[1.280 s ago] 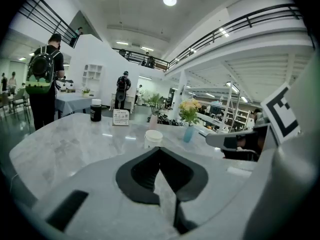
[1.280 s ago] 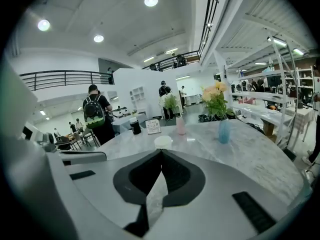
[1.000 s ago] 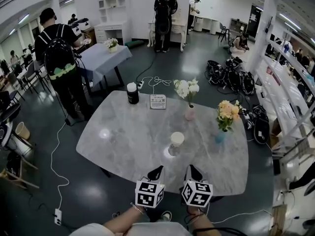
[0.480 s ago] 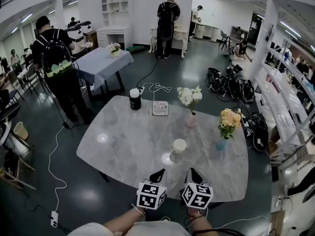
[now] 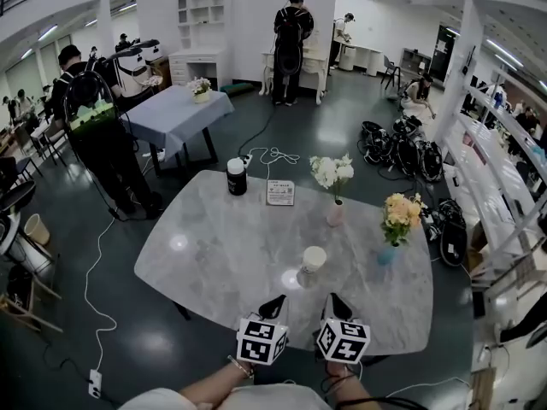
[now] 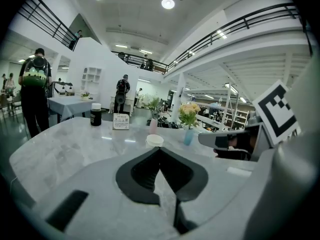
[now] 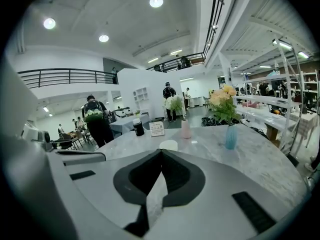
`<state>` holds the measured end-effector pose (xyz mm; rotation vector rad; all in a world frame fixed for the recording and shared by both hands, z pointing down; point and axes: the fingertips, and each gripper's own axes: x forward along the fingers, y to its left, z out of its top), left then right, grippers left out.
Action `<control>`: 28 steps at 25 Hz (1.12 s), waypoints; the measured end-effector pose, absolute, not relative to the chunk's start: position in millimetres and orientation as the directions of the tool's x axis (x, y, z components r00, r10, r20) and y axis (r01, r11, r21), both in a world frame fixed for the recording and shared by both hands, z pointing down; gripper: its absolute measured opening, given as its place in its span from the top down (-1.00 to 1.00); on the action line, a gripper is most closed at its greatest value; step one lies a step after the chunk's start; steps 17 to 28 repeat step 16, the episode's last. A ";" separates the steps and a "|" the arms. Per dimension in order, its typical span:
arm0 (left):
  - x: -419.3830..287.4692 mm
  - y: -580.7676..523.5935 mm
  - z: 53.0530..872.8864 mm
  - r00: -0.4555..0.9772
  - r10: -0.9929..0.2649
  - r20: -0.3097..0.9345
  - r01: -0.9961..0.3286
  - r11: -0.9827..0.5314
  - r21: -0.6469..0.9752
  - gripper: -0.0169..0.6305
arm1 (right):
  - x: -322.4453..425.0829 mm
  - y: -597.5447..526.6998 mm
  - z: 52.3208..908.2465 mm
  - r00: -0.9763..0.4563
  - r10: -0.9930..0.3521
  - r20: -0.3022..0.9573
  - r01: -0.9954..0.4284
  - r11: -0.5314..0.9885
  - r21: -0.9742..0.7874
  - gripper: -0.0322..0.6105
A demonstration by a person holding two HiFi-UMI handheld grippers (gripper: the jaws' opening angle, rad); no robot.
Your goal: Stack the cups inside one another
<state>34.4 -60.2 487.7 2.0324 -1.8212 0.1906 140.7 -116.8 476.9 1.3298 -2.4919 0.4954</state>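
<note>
Nothing moved: your left hand-held gripper [image 5: 273, 302] and right hand-held gripper [image 5: 338, 301] stay pinched together, empty, 6 o'clock of the paper cup [image 5: 312, 264], so stacking looks done.

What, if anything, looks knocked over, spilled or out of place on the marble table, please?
Nothing stands out. The paper cup stands upright mid-table, the pink vase and blue vase hold their flowers upright, and the dark jar and sign card stand near the far edge. No spill shows.
</note>
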 end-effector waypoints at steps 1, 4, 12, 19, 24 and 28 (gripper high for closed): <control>33.4 -60.3 488.4 0.140 -0.922 0.362 -0.976 -0.068 0.205 0.96 | 140.2 -116.4 478.4 -0.540 -0.743 0.395 -0.838 0.519 -0.168 0.88; 30.9 -61.4 488.6 0.143 -0.921 0.362 -0.976 -0.070 0.207 0.96 | 139.9 -116.7 480.1 -0.533 -0.745 0.402 -0.842 0.512 -0.168 0.88; 32.1 -61.4 492.5 0.153 -0.918 0.366 -0.974 -0.079 0.211 0.96 | 143.8 -117.1 482.6 -0.521 -0.753 0.402 -0.851 0.497 -0.171 0.88; 32.1 -62.0 495.8 0.154 -0.917 0.368 -0.974 -0.078 0.213 0.96 | 143.6 -117.1 486.6 -0.519 -0.752 0.405 -0.852 0.493 -0.177 0.88; 32.1 -62.0 495.8 0.154 -0.917 0.368 -0.974 -0.078 0.213 0.96 | 143.6 -117.1 486.6 -0.519 -0.752 0.405 -0.852 0.493 -0.177 0.88; 32.1 -62.0 495.8 0.154 -0.917 0.368 -0.974 -0.078 0.213 0.96 | 143.6 -117.1 486.6 -0.519 -0.752 0.405 -0.852 0.493 -0.177 0.88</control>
